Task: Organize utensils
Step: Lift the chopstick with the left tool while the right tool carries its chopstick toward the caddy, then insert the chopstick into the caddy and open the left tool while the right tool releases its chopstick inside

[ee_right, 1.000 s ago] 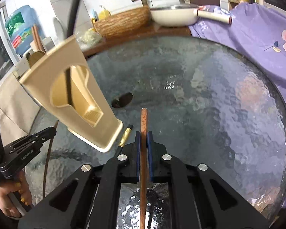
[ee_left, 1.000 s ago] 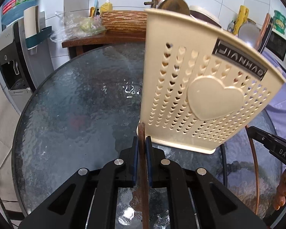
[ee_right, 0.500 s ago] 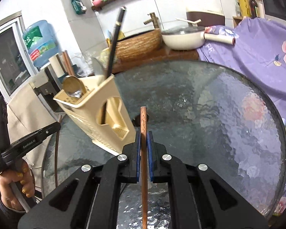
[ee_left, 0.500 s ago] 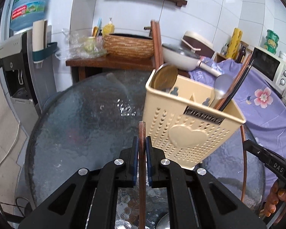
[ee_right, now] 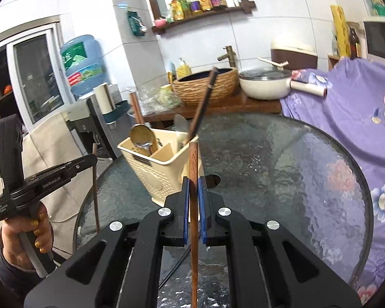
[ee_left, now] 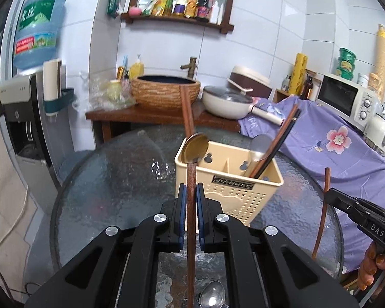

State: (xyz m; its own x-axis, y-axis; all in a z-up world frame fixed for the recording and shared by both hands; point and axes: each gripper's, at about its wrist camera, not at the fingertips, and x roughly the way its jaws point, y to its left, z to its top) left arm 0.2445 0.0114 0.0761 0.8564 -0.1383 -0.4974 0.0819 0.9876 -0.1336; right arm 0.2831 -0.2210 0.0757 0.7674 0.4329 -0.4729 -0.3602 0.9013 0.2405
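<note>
My left gripper (ee_left: 191, 192) is shut on a brown wooden chopstick (ee_left: 191, 228) that stands upright between its blue pads. Just beyond it, the beige slotted utensil caddy (ee_left: 233, 192) stands on the glass table. It holds a gold spoon (ee_left: 195, 146), a silver spoon (ee_left: 259, 145) and leaning chopsticks (ee_left: 279, 138). My right gripper (ee_right: 193, 187) is shut on a second brown chopstick (ee_right: 194, 220), right of the caddy (ee_right: 154, 169). Each view shows the other gripper held above the table's near edge. A silver spoon (ee_left: 213, 297) and a black chopstick (ee_right: 178, 263) lie on the table below.
The round textured glass table (ee_right: 282, 169) carries the caddy. A purple flowered cloth (ee_left: 341, 154) lies at the right. Behind the table are a wooden counter with a woven basin (ee_left: 165, 92), a white pan (ee_left: 227, 102), a water dispenser (ee_left: 25, 107) and a microwave (ee_left: 344, 100).
Both grippers have risen and tilted up, each still gripping its chopstick. The caddy, earlier close and seen from low down, now sits lower in view with its open top visible.
</note>
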